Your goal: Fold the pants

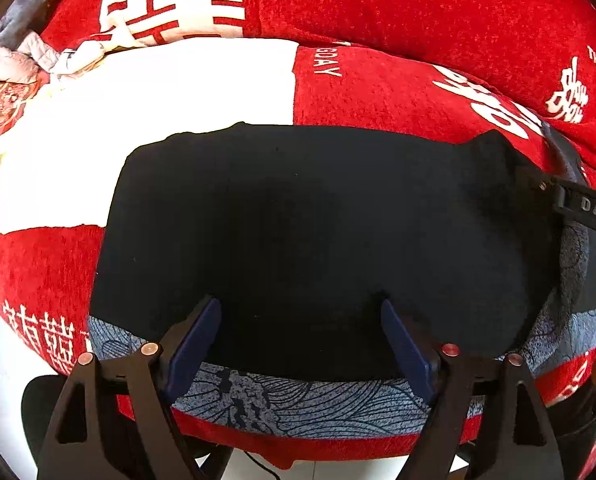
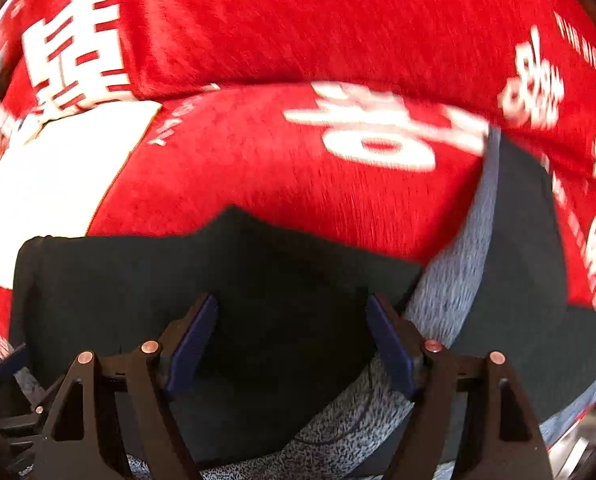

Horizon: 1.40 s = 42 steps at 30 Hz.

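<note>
pants [image 1: 305, 240] folded to a compact dark block near front edge of red sofa seat [image 1: 377, 92] | left gripper [image 1: 301, 344] spread, empty, over its near hem | right gripper [image 2: 292, 340] spread, empty | left: maybe one last fold or tidy, my guess

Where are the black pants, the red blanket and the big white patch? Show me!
black pants [image 1: 305, 220]: left wrist view, middle of the dark cloth.
red blanket [image 1: 397, 92]: left wrist view, plain red stretch beyond the pants.
white patch [image 1: 158, 92]: left wrist view, its middle.
</note>
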Motion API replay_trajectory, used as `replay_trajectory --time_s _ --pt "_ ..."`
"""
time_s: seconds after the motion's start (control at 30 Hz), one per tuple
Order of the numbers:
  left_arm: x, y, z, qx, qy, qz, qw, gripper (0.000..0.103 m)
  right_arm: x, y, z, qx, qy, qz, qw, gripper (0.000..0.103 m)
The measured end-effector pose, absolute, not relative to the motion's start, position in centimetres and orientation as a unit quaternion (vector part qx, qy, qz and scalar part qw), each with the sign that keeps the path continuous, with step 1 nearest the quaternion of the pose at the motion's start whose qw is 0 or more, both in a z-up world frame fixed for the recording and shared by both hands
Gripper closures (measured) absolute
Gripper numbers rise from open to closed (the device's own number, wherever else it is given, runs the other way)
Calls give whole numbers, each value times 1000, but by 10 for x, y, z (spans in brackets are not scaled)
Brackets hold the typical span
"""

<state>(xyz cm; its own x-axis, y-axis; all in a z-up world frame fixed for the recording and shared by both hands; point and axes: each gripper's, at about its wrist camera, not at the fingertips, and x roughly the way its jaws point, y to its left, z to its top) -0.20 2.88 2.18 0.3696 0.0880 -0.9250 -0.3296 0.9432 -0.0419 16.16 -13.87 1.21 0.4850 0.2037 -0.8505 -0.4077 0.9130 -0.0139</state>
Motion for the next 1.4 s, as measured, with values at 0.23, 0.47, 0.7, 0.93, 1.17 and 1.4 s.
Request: replay_trajectory --time_s 0.23,0.47,0.7,0.93,1.17,1.4 --pt "-7 29 17 -122 555 110 815 16 211 -125 -11 -116 504 111 849 8" --pt "-7 24 16 -122 551 117 817 14 152 -119 19 -111 473 201 850 8" --pt "-9 25 23 -129 565 110 807 14 132 -163 -4 -96 513 197 830 8" --pt "56 -29 45 -91 567 68 816 14 191 -248 41 -29 471 101 876 7" --pt "118 -79 20 8 608 102 788 10 261 -288 25 21 517 33 855 7" --pt "61 -33 19 -32 590 110 799 0 308 -279 6 7 527 1 850 5"
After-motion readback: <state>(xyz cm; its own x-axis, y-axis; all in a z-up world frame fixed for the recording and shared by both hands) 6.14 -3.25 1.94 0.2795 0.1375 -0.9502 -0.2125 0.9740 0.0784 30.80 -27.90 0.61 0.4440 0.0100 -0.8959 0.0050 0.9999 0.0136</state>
